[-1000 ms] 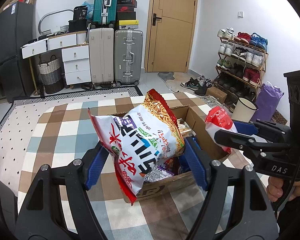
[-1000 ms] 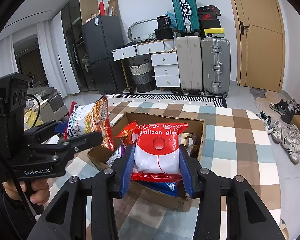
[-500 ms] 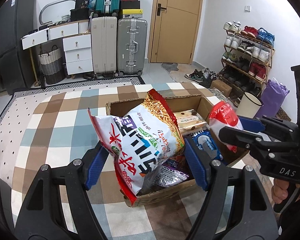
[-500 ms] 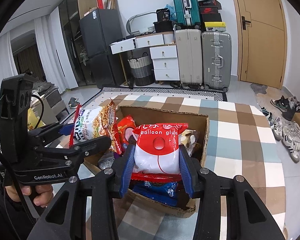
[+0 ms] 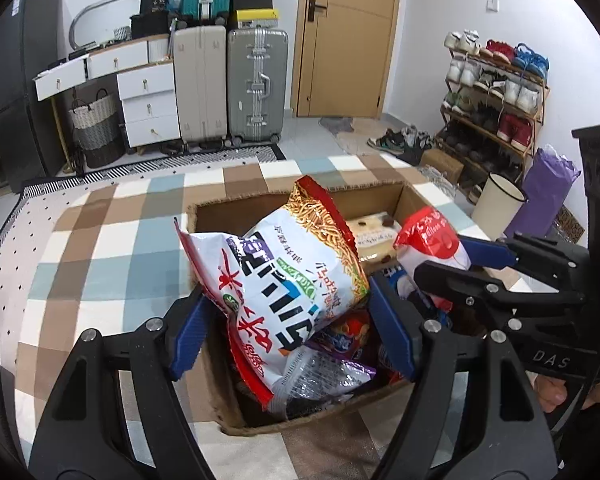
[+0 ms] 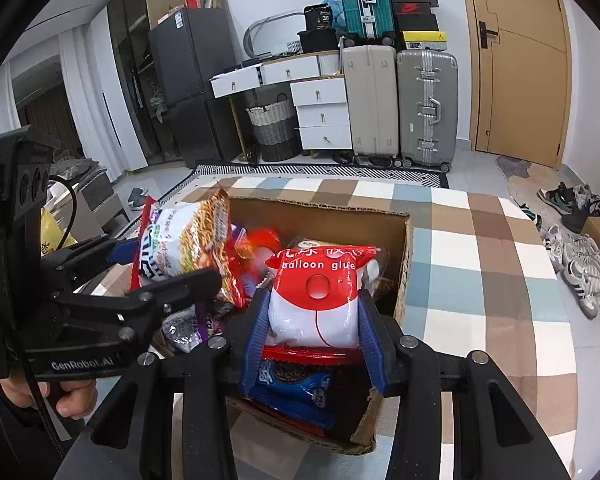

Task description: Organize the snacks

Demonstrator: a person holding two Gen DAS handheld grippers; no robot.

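**Two snack packets held over an open cardboard box**

Nearest, lower centre of the left wrist view: left gripper (image 5: 286, 320), blue pads clamped on the lower sides of a large noodle-snack bag (image 5: 284, 276), white and red with a printed noodle pattern at its top. The bag tilts over the near left corner of the box.

Lower centre of the right wrist view: right gripper (image 6: 314, 328), pads pressed on both sides of a red-and-white "balloon glue" packet (image 6: 320, 292), held upright above the box interior.

Beneath both: cardboard box (image 6: 404, 264), flaps open, resting on a checked tablecloth (image 6: 480, 280) of brown, blue and white squares. Contents seen: a blue cookie pack (image 6: 296, 384) at the near wall, a purple-and-silver wrapper (image 5: 328, 372), a pale bread-like packet (image 5: 374, 236) at the far side.

Lower left of the right wrist view: a hand (image 6: 66, 396) on the left gripper's handle.

Far wall: two upright suitcases (image 6: 400, 104), white drawers (image 6: 324, 112), a wooden door (image 6: 520, 64). Right edge of the left wrist view: a shoe rack (image 5: 496, 92).
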